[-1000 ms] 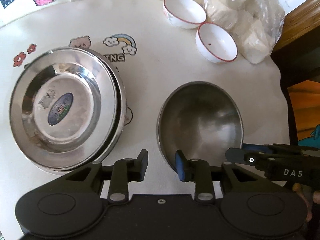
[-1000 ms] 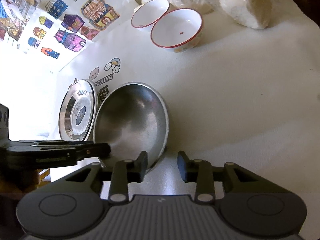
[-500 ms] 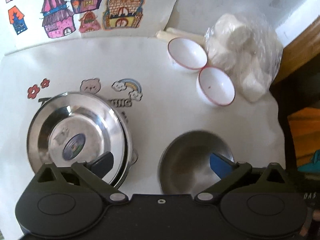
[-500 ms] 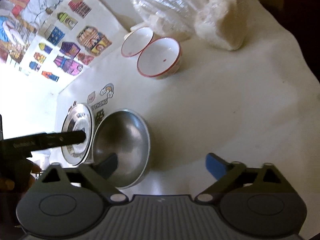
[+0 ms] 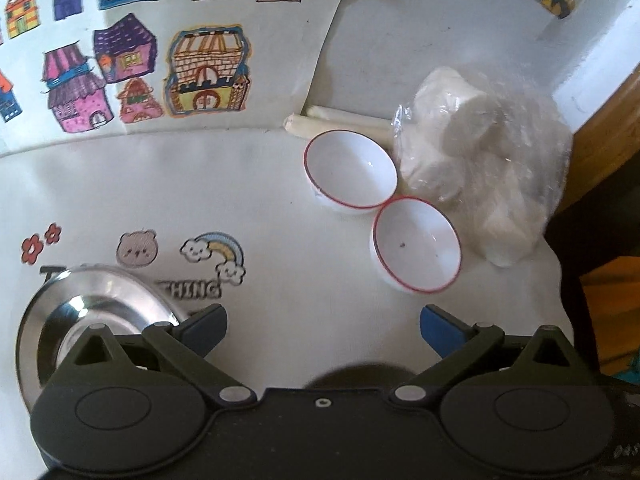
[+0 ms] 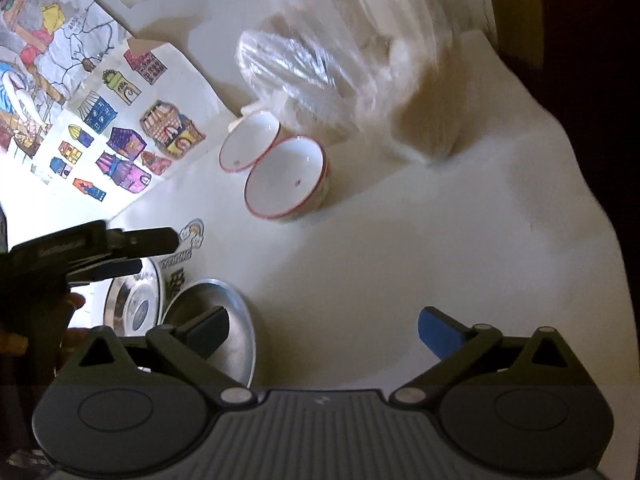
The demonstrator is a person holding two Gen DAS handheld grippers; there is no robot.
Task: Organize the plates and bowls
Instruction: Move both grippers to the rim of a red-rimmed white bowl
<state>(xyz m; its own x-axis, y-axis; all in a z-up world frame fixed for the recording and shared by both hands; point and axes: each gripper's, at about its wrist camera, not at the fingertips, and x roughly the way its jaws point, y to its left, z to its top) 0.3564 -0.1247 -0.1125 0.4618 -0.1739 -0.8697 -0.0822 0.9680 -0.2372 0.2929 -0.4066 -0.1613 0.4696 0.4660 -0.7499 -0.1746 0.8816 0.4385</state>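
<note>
2 white bowls with red rims sit rim to rim on the white tablecloth (image 5: 280, 200): far bowl (image 5: 351, 169) and near bowl (image 5: 416, 244), both upright and empty apart from a small dark speck in the near one. Just right of them, touching or nearly so, lies a clear plastic bag (image 5: 480, 168) of white lumps, with a pale rolled-up thing (image 5: 320, 120) behind the far bowl. Left gripper (image 5: 323, 330) is released, jaws spread wide with nothing between them, only bare cloth under the gap; its left finger overlaps the steel plates (image 5: 100, 300), which sit at the lower left by the printed bear and rainbow. Whether that is 1 plate or a stack cannot be told from this view. Right gripper (image 6: 323, 330) is also released and holds nothing; its left finger is over the rim of the steel bowl (image 6: 236, 320), which rests on the cloth just right of the plates, no contact visible. The left gripper shows in the right wrist view as a dark bar above the plates, a fingertip of the hand (image 6: 74, 302) holding it visible. Drawings of coloured houses (image 5: 160, 60) lean on the wall behind
</note>
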